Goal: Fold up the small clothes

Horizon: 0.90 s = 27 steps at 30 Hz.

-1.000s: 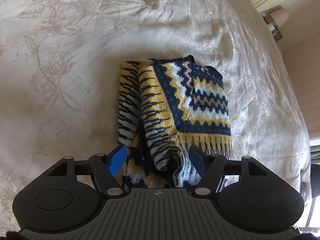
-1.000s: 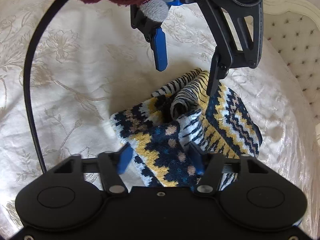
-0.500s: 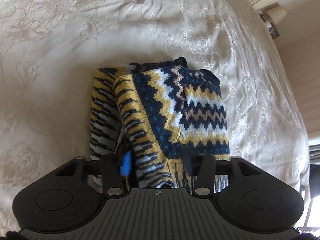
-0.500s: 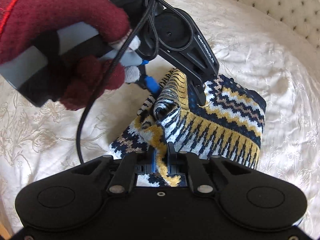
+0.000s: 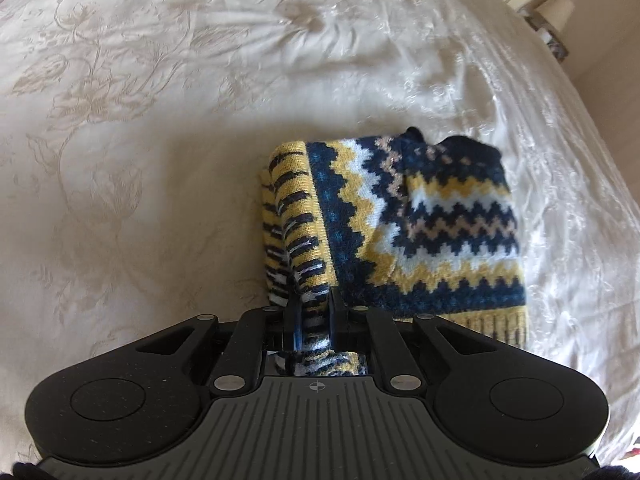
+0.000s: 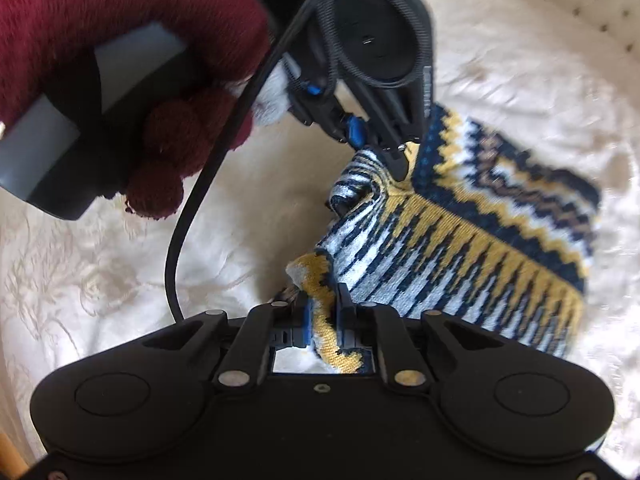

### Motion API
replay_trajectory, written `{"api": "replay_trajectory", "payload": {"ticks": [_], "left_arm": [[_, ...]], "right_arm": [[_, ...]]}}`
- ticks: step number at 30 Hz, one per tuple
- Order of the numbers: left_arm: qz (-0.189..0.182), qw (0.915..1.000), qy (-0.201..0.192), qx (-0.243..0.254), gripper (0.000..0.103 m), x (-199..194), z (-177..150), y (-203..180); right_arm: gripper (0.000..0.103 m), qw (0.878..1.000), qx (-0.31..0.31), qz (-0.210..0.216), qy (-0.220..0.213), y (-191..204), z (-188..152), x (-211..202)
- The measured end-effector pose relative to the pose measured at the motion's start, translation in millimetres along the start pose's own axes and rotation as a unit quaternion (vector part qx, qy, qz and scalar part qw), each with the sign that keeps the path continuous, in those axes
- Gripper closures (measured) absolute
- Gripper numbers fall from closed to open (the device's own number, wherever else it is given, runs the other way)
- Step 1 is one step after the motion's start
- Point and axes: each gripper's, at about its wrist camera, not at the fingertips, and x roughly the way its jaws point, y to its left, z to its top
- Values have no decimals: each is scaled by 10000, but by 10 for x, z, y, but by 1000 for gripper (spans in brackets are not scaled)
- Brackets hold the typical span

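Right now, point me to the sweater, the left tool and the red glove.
sweater (image 5: 432, 224), left wrist view, on the zigzag-patterned top panel.
left tool (image 6: 378, 148), right wrist view, between its tips where they pinch the striped edge.
red glove (image 6: 120, 20), right wrist view, on the back of the knit hand.

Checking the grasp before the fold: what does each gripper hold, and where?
Both hold the sweater. The left gripper is shut on its striped near edge; the right gripper is shut on a yellow striped corner of the same edge.
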Motion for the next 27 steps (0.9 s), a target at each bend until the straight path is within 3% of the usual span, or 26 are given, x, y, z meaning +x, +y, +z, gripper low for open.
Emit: {"api": "replay_trajectory", "payload": {"ticks": [4, 9, 12, 16, 21, 27], "left_arm": [[64, 9999, -125, 67, 82, 2, -24, -12], [54, 9984, -542, 117, 60, -188, -69, 42], [20, 9965, -841, 28, 51, -361, -108, 79], [-140, 9956, -915, -172, 34, -506, -210, 98], [-330, 9966, -689, -308, 33, -482, -449, 72], [-432, 9979, -283, -400, 33, -287, -736, 29]], "right_arm": [[53, 9992, -208, 314, 97, 37, -15, 138], [37, 9974, 134, 660, -239, -158, -98, -132], [35, 9954, 452, 697, -476, -328, -141, -352], [24, 9890, 1084, 661, -762, -661, -233, -599], [18, 9762, 1980, 431, -770, -1154, -331, -692], [17, 9508, 2978, 371, -765, -1786, -428, -630]]}}
